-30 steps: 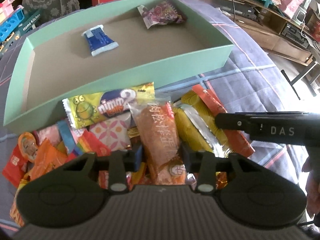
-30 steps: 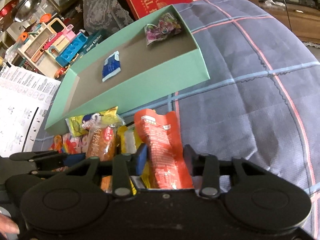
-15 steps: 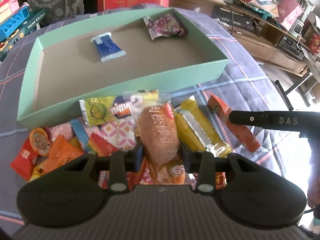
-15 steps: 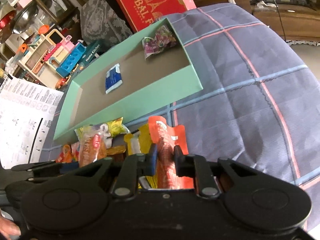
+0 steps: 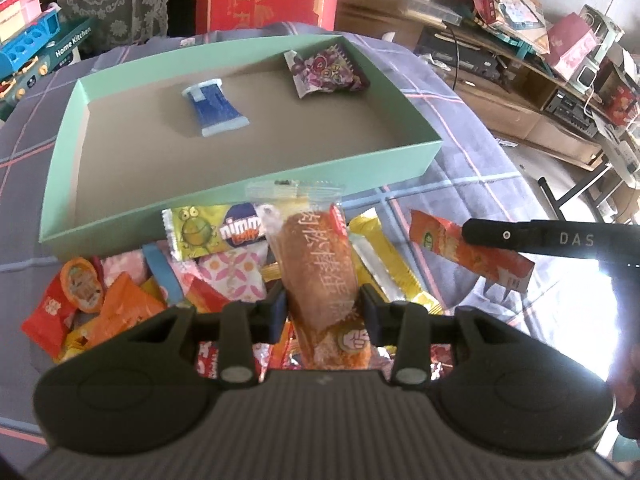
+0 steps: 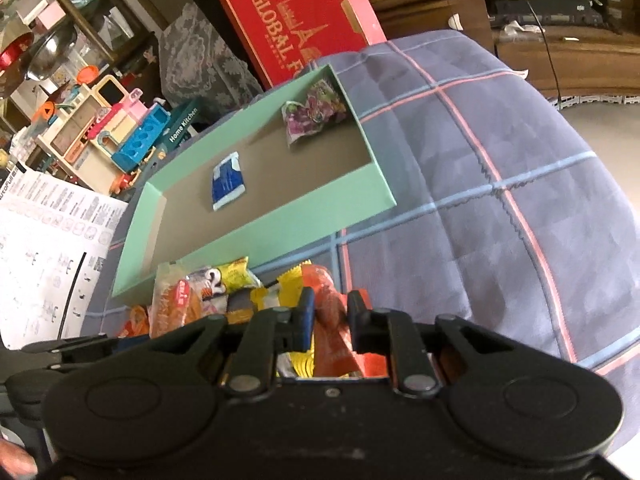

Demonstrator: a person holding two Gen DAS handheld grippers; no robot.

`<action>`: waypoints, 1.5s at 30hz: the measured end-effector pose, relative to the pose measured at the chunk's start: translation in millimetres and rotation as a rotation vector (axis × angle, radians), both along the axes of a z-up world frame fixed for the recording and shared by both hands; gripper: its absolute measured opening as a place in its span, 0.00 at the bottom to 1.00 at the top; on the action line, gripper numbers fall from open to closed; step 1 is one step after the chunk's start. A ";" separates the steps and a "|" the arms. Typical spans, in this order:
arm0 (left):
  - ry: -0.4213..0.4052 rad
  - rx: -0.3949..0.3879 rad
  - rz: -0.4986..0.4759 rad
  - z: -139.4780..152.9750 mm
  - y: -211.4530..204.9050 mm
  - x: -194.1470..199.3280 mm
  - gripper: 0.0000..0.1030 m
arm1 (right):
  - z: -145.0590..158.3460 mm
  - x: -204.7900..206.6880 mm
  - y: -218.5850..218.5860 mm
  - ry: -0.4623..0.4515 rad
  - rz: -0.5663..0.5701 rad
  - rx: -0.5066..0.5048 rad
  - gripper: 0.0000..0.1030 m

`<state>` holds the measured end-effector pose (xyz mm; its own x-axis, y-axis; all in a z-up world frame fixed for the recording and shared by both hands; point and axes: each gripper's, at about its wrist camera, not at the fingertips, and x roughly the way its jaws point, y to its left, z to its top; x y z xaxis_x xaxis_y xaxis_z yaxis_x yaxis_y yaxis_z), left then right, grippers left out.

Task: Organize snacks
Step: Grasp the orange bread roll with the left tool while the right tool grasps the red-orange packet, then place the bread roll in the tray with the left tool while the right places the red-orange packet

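Snacks (image 5: 224,272) lie heaped on the plaid table (image 5: 472,168) before my green tray (image 5: 240,200). My left hand-held gripper (image 5: 322,314) clamps a clear-wrapped brown bun (image 5: 316,264) with white lettering. My right hand-held gripper (image 6: 329,320) is clenched on an orange packet (image 6: 326,308), creased lengthwise.

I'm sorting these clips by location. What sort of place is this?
Most likely a cluttered living room at home, not a shop or lab. A checked quilt covers the surface under the green tray, a toy kitchen set stands nearby, and a low wooden cabinet holds electronics and boxes.
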<state>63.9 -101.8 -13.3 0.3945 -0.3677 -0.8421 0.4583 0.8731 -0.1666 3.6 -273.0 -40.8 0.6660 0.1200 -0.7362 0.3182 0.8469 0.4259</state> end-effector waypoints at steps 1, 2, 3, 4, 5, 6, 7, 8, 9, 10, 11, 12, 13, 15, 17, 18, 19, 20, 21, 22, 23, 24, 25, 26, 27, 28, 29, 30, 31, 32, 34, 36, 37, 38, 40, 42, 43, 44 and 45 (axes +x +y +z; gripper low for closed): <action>-0.002 0.002 -0.002 -0.3 -0.4 -0.2 0.36 | -0.8 1.2 0.0 0.008 0.009 -0.002 0.16; -0.001 0.005 -0.003 -1.0 -0.7 -0.3 0.37 | -3.5 2.8 1.3 0.026 0.021 -0.009 0.16; 0.004 0.006 -0.004 -2.6 -0.9 -0.2 0.37 | -7.0 4.5 2.9 0.048 0.035 -0.019 0.17; 0.010 0.006 -0.005 -4.1 -1.4 -0.1 0.37 | -11.3 6.4 5.5 0.073 0.061 -0.032 0.20; 0.014 0.008 -0.006 -5.7 -1.4 -0.3 0.37 | -15.0 6.9 9.2 0.093 0.069 -0.050 0.29; 0.018 0.010 -0.006 -7.2 -1.3 -0.4 0.37 | -17.7 6.6 11.3 0.104 0.076 -0.062 0.35; 0.020 0.011 -0.006 -8.8 -1.4 -0.1 0.37 | -20.6 6.8 13.4 0.115 0.083 -0.070 0.48; 0.024 0.011 -0.006 -10.2 -1.2 0.3 0.37 | -23.1 6.5 14.9 0.121 0.085 -0.079 0.57; 0.029 0.011 -0.005 -11.7 -1.0 1.2 0.37 | -25.6 7.0 16.6 0.129 0.089 -0.085 0.61; 0.032 0.012 -0.005 -12.9 -1.2 1.9 0.37 | -28.9 8.1 17.7 0.138 0.095 -0.084 0.63; 0.034 0.012 -0.005 -13.7 -1.2 2.3 0.37 | -31.5 9.1 19.5 0.146 0.104 -0.081 0.63; 0.036 0.012 -0.007 -14.5 -1.1 2.5 0.37 | -34.4 10.5 21.5 0.153 0.113 -0.092 0.63; 0.037 0.012 -0.008 -14.8 -1.2 2.7 0.37 | -36.8 11.6 23.6 0.158 0.119 -0.113 0.63; 0.039 0.010 -0.010 -15.5 -0.3 3.0 0.37 | -39.0 11.6 26.2 0.147 0.123 -0.162 0.63; 0.044 0.010 -0.011 -16.2 0.5 3.7 0.37 | -40.5 10.9 27.0 0.138 0.139 -0.183 0.63; 0.046 0.011 -0.010 -16.8 0.7 4.1 0.37 | -42.1 10.3 28.2 0.134 0.156 -0.201 0.61; 0.048 0.012 -0.008 -17.5 0.8 4.5 0.37 | -42.9 9.7 33.1 0.137 0.183 -0.239 0.57; 0.050 0.011 -0.006 -17.8 0.3 4.6 0.37 | -42.9 10.0 39.9 0.145 0.223 -0.276 0.48; 0.052 0.009 -0.004 -18.2 -0.1 4.6 0.37 | -41.8 9.0 43.2 0.148 0.244 -0.279 0.42; 0.053 0.007 -0.004 -18.3 -0.6 4.4 0.37 | -40.4 8.2 43.4 0.151 0.250 -0.253 0.27; 0.052 0.005 -0.005 -18.0 -1.3 3.8 0.36 | -39.0 7.5 42.3 0.152 0.243 -0.222 0.23; 0.049 0.005 -0.008 -17.1 -1.9 2.8 0.37 | -38.3 6.6 41.3 0.153 0.227 -0.210 0.23; 0.045 0.006 -0.011 -16.3 -2.3 2.0 0.37 | -38.2 5.4 40.4 0.152 0.210 -0.209 0.22; 0.042 0.008 -0.014 -15.2 -2.4 1.2 0.37 | -38.2 3.9 39.2 0.151 0.192 -0.203 0.22; 0.039 0.008 -0.015 -14.1 -2.0 0.7 0.37 | -37.9 3.0 36.3 0.150 0.173 -0.191 0.22; 0.036 0.007 -0.016 -12.7 -1.3 0.2 0.37 | -36.9 1.7 34.7 0.146 0.159 -0.179 0.22; 0.033 0.006 -0.014 -11.1 -0.7 0.0 0.37 | -34.7 0.5 33.1 0.139 0.152 -0.166 0.22; 0.029 0.004 -0.012 -9.0 0.1 0.1 0.37 | -31.7 -0.6 31.5 0.131 0.145 -0.163 0.22; 0.026 0.000 -0.010 -6.8 0.6 0.7 0.37 | -26.6 -2.0 30.5 0.119 0.139 -0.168 0.22; 0.024 -0.005 -0.008 -3.8 1.7 1.5 0.37 | -19.7 -2.3 29.2 0.103 0.133 -0.171 0.22; 0.014 -0.021 -0.005 3.7 2.4 6.3 0.36 | -6.0 -0.4 25.2 0.071 0.123 -0.166 0.22; -0.010 -0.028 -0.002 13.6 1.0 13.0 0.37 | 9.9 5.0 20.0 0.036 0.110 -0.162 0.22; -0.023 -0.030 -0.001 19.1 0.1 16.8 0.37 | 17.5 10.8 16.5 0.021 0.104 -0.156 0.22; -0.037 -0.034 -0.001 25.5 -0.9 21.3 0.37 | 25.0 15.8 13.0 0.004 0.098 -0.149 0.22; -0.070 -0.037 0.000 38.0 -4.6 32.8 0.37 | 39.6 28.6 7.5 -0.029 0.092 -0.141 0.22; -0.096 -0.035 0.007 49.0 -8.7 47.1 0.37 | 51.3 43.6 3.9 -0.054 0.093 -0.141 0.23; -0.105 -0.039 0.011 54.2 -10.4 56.1 0.37 | 56.6 52.1 2.1 -0.063 0.093 -0.142 0.23; -0.110 -0.042 0.016 58.6 -12.6 64.0 0.37 | 60.1 59.9 0.4 -0.073 0.092 -0.143 0.23; -0.117 -0.044 0.024 62.2 -14.3 74.3 0.37 | 63.6 68.7 -1.3 -0.082 0.092 -0.142 0.23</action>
